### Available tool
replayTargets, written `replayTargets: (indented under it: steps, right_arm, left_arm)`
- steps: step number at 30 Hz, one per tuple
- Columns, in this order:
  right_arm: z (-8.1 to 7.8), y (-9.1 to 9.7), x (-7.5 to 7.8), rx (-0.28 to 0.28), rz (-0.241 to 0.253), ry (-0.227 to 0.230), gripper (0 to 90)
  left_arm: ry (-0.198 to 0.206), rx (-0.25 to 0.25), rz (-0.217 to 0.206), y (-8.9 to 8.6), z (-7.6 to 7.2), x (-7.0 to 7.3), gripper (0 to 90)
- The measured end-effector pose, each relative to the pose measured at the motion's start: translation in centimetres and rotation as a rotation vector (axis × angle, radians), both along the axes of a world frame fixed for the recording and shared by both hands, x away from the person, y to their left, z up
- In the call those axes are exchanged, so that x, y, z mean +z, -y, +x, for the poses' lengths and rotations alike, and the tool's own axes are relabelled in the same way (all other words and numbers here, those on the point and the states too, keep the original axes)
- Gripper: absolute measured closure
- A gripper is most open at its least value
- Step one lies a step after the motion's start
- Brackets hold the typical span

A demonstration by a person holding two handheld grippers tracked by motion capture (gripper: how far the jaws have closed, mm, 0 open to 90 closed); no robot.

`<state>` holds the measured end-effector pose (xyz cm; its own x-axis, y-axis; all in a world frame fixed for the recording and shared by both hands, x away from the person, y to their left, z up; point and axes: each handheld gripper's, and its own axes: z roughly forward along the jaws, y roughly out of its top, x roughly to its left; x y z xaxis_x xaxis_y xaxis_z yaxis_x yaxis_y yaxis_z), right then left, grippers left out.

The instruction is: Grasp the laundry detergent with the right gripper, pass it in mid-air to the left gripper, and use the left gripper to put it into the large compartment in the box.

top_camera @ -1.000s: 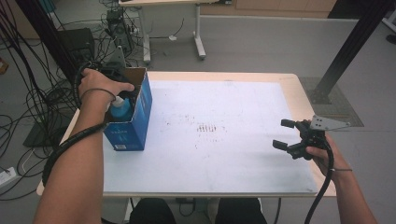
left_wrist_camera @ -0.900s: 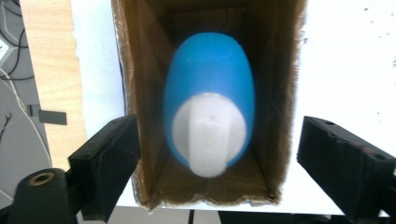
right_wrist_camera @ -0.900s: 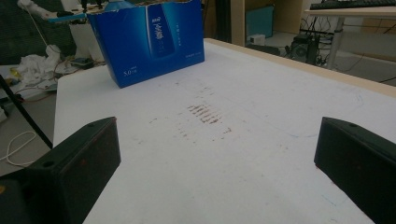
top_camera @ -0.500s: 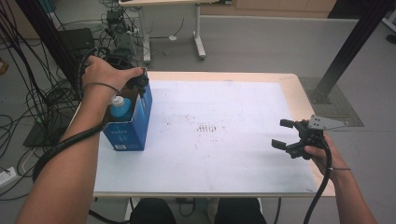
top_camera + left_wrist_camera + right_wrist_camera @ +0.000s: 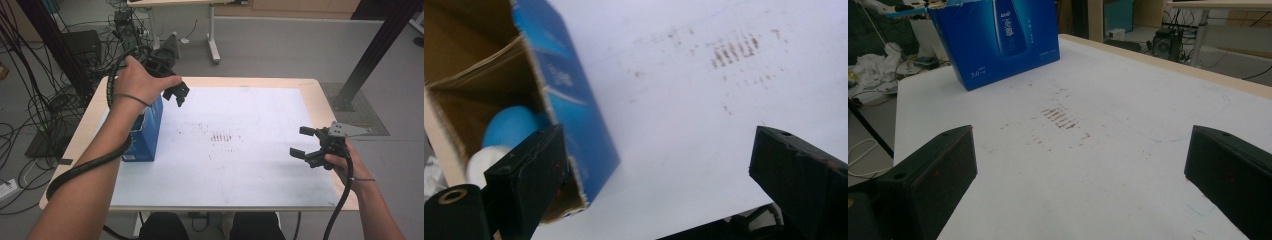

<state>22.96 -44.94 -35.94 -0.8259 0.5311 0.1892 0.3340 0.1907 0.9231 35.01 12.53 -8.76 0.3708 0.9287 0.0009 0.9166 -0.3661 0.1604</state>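
The blue box (image 5: 146, 134) is stood upright at the left side of the bench (image 5: 250, 197), on the white sheet (image 5: 240, 165) that covers the bench top. Its top flaps are open. Inside it, in the left gripper view, a blue rounded thing (image 5: 510, 126) with a white part (image 5: 483, 162) below it can be seen; what it is cannot be told.

The left gripper (image 5: 176, 94) is held just above and a little to the far right of the box's open top. Its jaws have just been opening and are now spread wide, with nothing between them. In its own view, the box is seen below and to the left of the jaws, so the thing in the box lies down and back from them. The box's long axis runs up and down, so it is judged that any reach into it must be made from straight above.

The right gripper (image 5: 309, 146) is held low over the right side of the bench, well apart from the box. Its jaws are also spread wide and nothing is gripped. The left hand (image 5: 140, 80) is much the nearer one.

The box is dark blue cardboard with white print and a picture of a bottle (image 5: 1011, 26) on one side. The inside is plain brown.
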Motion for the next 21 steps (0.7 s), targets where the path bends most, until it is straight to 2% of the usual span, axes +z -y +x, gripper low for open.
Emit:
replayTargets:
  steps: [4, 10, 16, 21]
  right_arm:
    - [0.0, -0.2, 0.4, -0.011, -0.014, -0.004, 0.2]
    - [-0.1, -0.3, 1.0, -0.027, -0.031, -0.006, 0.3]
    - [-0.1, -0.5, 1.9, -0.045, -0.052, -0.012, 0.3]
    - [0.2, -1.0, 3.0, -0.056, -0.094, -0.031, 0.5]
  left_arm:
    - [0.013, -0.078, -0.012, 2.2, -0.8, -0.2, 9.0]
    - [0.019, -0.144, -0.036, 4.2, -1.5, -0.7, 9.1]
    - [0.02, -0.184, -0.034, 5.8, -2.1, -1.6, 9.0]
    - [0.014, -0.209, -0.032, 6.8, -2.5, -3.3, 9.0]
